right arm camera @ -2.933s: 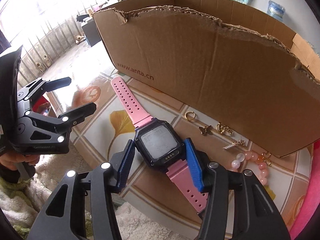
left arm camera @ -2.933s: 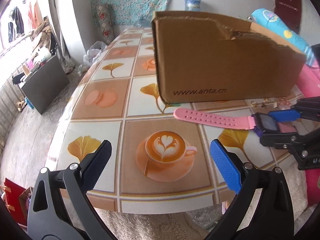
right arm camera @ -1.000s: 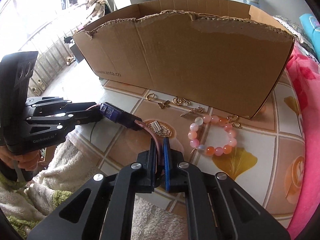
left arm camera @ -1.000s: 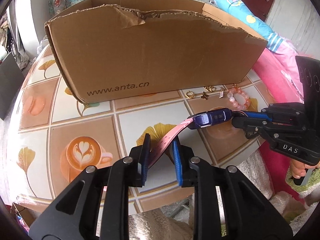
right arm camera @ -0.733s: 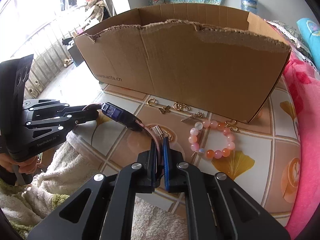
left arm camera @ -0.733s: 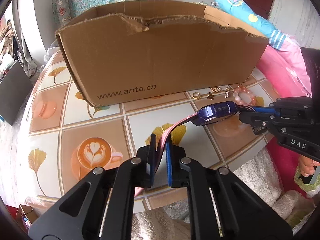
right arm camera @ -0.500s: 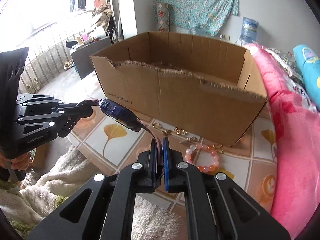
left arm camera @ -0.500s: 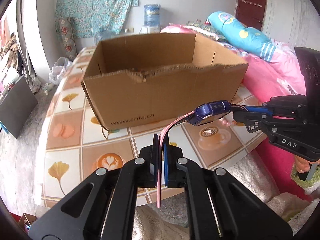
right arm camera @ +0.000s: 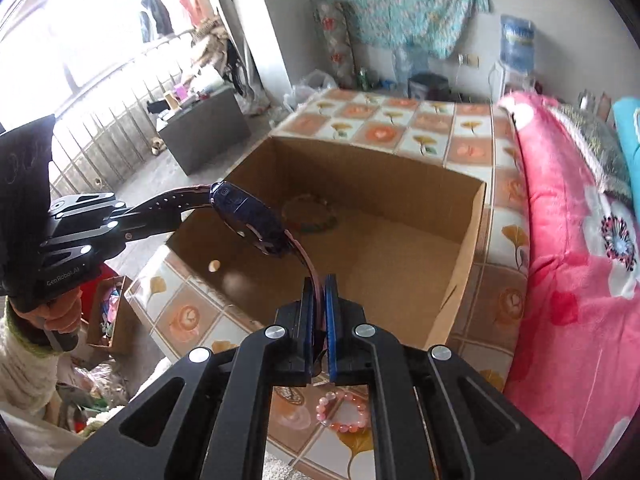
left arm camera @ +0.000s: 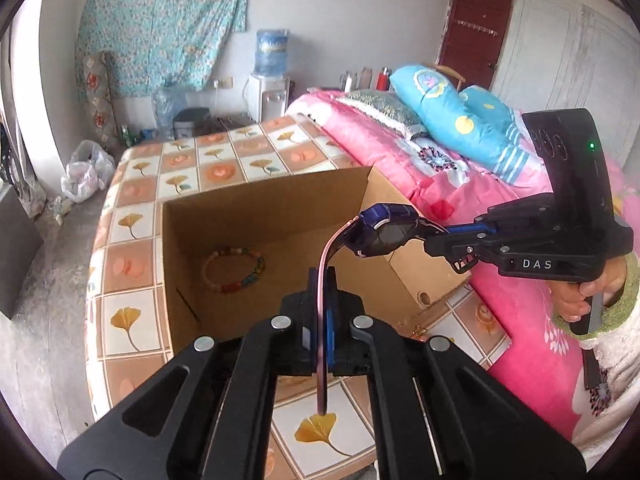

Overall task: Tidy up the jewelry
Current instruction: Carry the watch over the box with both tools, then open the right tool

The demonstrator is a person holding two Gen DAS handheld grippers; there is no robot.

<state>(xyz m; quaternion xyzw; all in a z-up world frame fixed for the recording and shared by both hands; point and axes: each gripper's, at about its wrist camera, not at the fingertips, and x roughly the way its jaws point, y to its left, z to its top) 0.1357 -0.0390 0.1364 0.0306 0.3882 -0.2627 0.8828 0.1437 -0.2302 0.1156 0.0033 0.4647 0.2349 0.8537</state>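
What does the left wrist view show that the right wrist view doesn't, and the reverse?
Only left wrist: the right claw from the side, shut on one watch strap, with the hand holding it, and a blue pillow on the bed.

Only right wrist: the left claw from the side, shut on the other strap, and a pink bead bracelet on the table outside the box.

Both: the watch held above the open box, and a multicoloured bracelet inside it.
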